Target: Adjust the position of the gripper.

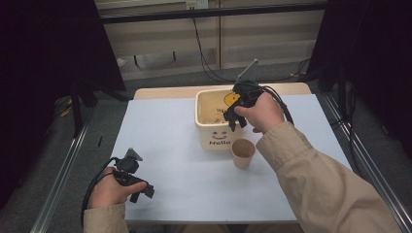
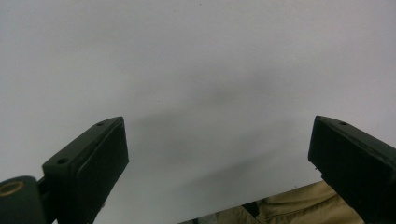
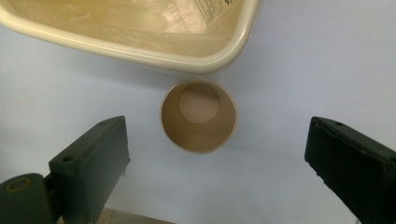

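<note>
bin (image 3: pixel 140 46) cut off by top edge, label print (image 3: pixel 212 8) unreadable

Cup (image 3: pixel 198 116): brown paper, matt. Bin (image 3: pixel 140 44): cream plastic, glossy, smooth. Table cover (image 1: pixel 184 165): pale, matt, smooth. Gripper pads (image 3: pixel 100 163): black, matt.

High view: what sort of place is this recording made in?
Probably a lab or a data-recording station, not a home. The table has a plain white cover and stands between metal frame rails, dark curtains hang at both sides, and cables trail down the back wall.
</note>
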Available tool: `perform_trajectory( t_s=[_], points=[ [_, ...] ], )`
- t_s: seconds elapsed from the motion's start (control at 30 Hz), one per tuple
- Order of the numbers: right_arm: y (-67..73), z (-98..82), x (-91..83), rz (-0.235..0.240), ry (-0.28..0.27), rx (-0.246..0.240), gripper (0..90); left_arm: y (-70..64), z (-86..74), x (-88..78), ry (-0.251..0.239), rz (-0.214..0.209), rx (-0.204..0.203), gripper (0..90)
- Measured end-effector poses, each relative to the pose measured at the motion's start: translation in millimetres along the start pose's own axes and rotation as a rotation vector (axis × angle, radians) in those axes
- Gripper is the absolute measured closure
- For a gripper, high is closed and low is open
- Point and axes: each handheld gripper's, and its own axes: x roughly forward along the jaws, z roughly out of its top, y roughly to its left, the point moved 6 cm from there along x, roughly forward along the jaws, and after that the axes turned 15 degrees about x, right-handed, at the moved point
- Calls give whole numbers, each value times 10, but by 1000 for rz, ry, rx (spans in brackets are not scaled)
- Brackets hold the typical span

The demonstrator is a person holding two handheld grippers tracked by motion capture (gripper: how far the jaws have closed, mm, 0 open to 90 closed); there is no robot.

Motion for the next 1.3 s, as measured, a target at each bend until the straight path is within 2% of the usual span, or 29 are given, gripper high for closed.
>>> perform_trajectory(
  t_s=[0.13, 0.2, 0.37, 0.6, 0.67, 0.73, 0.83, 1.07, 1.13, 1.2, 1.3],
  points=[
    [-4, 8, 35, -34, -2, 17, 62, 9, -2, -1, 1, 6, 4, 48],
    [-7, 13, 57, -30, -7, 27, 60, 21, -6, -10, 5, 9, 15, 48],
    [21, -6, 133, -3, 1, 25, 59, -3, -4, -16, -4, -7, -4, 48],
    [26, -39, 287, -10, 11, 42, 59, 17, -11, -31, 3, 1, 11, 49],
    [25, -52, 346, 5, 14, 39, 60, -4, -10, -24, 1, -12, -4, 50],
    [25, -72, 399, 6, 22, 52, 61, 18, -8, -24, 2, 7, 5, 50],
    [26, -90, 466, 17, 21, 62, 63, 13, -8, -31, 3, 2, 7, 50],
    [17, -130, 594, 8, 9, 75, 66, -4, -6, -43, -3, -4, -1, 50],
    [9, -126, 626, 19, -12, 76, 67, -3, -5, -44, -1, -2, 0, 50],
    [10, -132, 659, 27, -17, 98, 68, 5, -6, -44, 0, 4, 6, 50],
    [7, -140, 722, 37, -19, 91, 72, 4, -7, -44, -3, 3, 5, 50]
  ],
)
